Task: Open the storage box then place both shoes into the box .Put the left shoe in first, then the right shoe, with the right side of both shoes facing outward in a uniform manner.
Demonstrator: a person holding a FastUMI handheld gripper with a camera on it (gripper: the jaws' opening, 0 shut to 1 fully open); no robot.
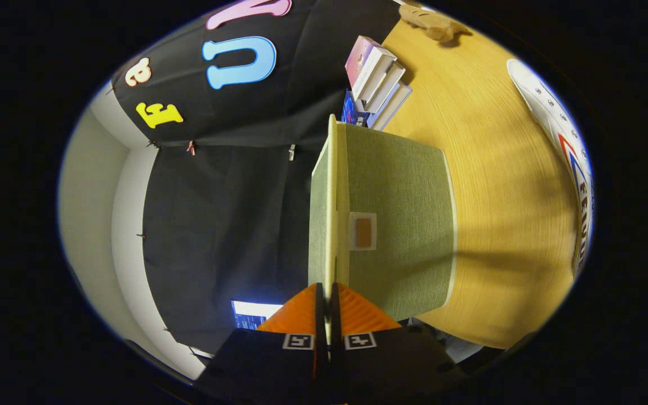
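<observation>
In the gripper view, the gripper (327,295) has its two fingers squeezed together on the thin pale lid edge (332,202) of the green storage box (397,225). The lid edge runs straight ahead from between the fingers. The box sits on a wooden table (498,185). Far off to the right of the fingers lies a white shoe (566,146). Beyond the box stands a stack of books (377,79), and past that a brown soft toy (433,22)
</observation>
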